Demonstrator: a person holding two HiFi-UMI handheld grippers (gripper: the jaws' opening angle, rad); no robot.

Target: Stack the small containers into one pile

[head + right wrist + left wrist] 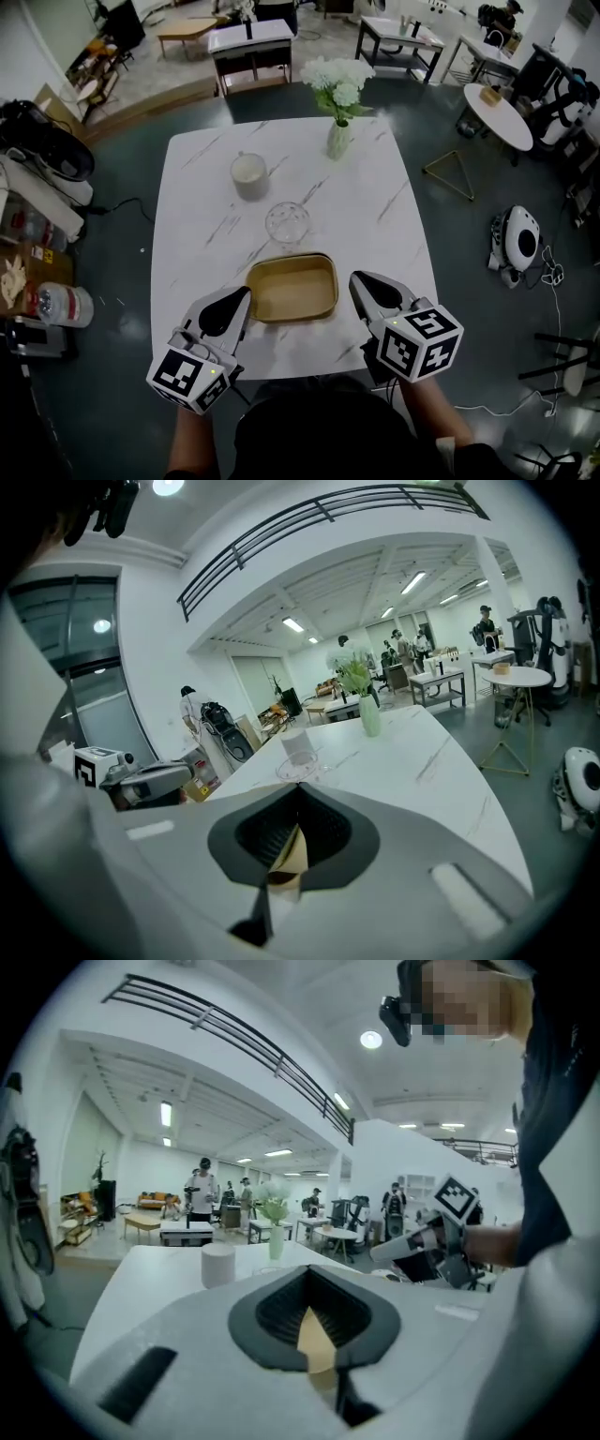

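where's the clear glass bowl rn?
Head view: the clear round glass bowl sits near the centre of the white marble table, just beyond the tan rectangular container and nearer than the pale cylindrical cup.

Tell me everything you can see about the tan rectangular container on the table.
The tan container is a shallow rectangular tray with rounded corners and a raised rim, matte like wood or pulp. It sits empty and upright on the marble table near its front edge, apart from the glass bowl behind. The left claw and right claw flank it closely.
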